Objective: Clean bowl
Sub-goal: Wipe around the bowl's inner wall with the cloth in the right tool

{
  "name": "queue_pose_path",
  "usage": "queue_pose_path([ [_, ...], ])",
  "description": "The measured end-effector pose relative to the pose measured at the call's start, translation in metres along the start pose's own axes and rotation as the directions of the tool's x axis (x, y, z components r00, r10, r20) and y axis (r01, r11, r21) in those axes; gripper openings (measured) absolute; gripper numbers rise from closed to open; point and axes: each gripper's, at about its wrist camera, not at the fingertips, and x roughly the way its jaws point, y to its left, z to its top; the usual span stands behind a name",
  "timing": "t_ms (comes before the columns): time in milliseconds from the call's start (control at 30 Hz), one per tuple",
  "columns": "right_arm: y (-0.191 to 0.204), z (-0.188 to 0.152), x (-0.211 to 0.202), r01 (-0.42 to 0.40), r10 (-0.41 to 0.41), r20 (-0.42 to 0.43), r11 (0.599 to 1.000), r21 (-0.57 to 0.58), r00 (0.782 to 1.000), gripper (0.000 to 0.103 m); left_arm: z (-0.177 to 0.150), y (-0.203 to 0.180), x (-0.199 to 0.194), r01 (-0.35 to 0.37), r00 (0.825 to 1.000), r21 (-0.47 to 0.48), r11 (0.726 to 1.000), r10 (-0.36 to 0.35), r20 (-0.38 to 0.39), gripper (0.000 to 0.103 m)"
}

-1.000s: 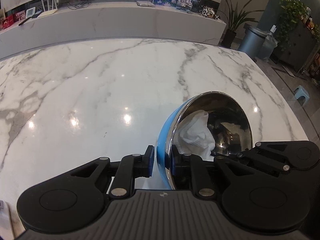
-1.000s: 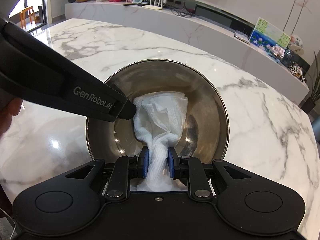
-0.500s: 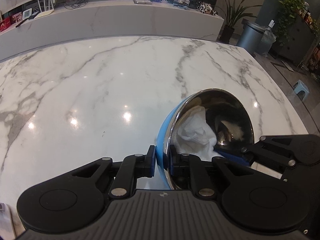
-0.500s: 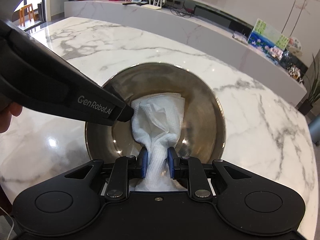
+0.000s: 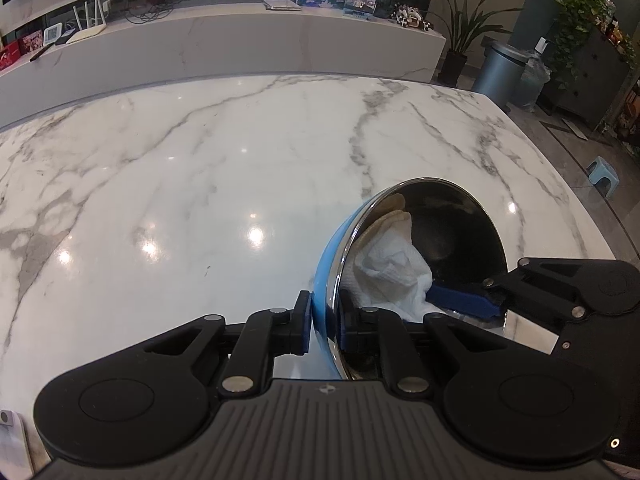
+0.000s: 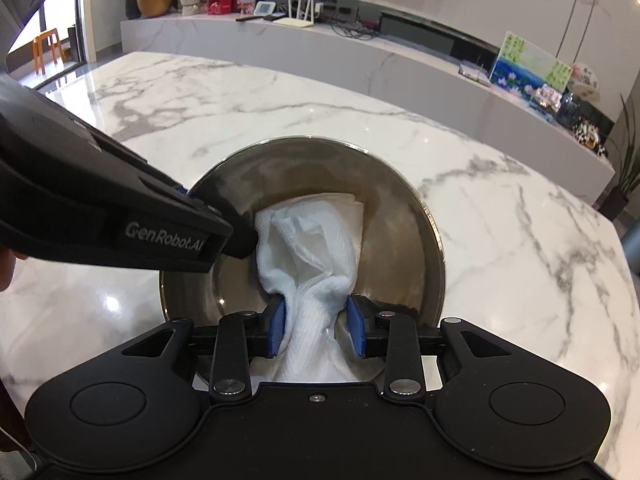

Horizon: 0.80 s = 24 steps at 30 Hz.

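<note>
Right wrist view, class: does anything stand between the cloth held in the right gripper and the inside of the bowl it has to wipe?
Nothing visible does. The right gripper is shut on the white cloth, which already lies against the steel inside of the bowl. The left gripper only clamps the bowl's rim at the left side, clear of the cloth.

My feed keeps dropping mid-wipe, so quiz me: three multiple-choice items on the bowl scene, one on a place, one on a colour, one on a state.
1. Where is the white cloth?
A. flat on the marble table
B. inside the bowl
C. draped over the bowl's outer side

2. What colour is the outside of the bowl?
A. red
B. green
C. blue

3. How does the left gripper stand?
A. open above the table
B. shut on the bowl's rim
C. shut on the cloth

Answers: 1 B, the cloth lies against the steel inside, pinched by the right gripper. 2 C, the left wrist view shows a blue shell. 3 B, its jaws straddle the rim wall.
</note>
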Motion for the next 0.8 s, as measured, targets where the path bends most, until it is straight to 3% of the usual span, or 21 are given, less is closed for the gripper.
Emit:
queue_pose_path([
  [133,-0.003,0.001,0.001,-0.019,0.019,-0.005,1.0,0.022,1.0,0.023,0.0,0.001,0.001,0.0,1.0,-0.002,1.0,0.0,0.0,0.011],
  [433,0.001,0.002,-0.001,-0.108,0.108,-0.028,0.994,0.012,0.994,0.02,0.0,0.001,0.0,0.001,1.0,0.0,1.0,-0.001,0.0,0.011],
  [667,-0.001,0.003,-0.007,-0.048,0.047,-0.006,0.999,-0.012,0.999,0.021,-0.001,-0.001,0.0,0.004,1.0,0.0,1.0,-0.004,-0.002,0.011],
  [800,0.001,0.003,-0.015,-0.011,0.012,0.045,0.999,-0.037,0.999,0.032,0.0,0.001,0.0,0.004,1.0,0.0,1.0,-0.004,-0.003,0.011],
])
